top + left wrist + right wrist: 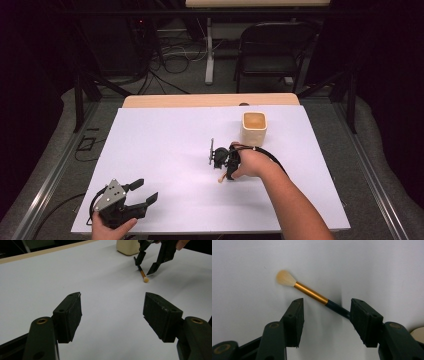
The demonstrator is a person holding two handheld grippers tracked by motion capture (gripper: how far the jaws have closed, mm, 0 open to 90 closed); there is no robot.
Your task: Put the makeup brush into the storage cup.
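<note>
Two grippers open wide: right gripper (pixel 325 315) straddles small black-handled brush with gold ferrule and cream bristles (pixel 312 293) lying mid white table (pixel 165 145), unclamped, near square beige cup (pixel 254 128); left gripper (pixel 112 312) empty at near-left edge; no readable writing.

Left gripper (pixel 146 192): black body, two blocky black jaws with small screw holes, brass-coloured pivot bushings (pixel 41 321), grey three-cornered plate (pixel 111 194) on top dotted with small holes, black cable (pixel 95 204) looped behind. Right gripper (pixel 223 162): same black build, matching jaws and brass-coloured bushings, black cable (pixel 272 157) arcing over the forearm (pixel 292 202). Both forearms bare, no sleeves visible.
</note>
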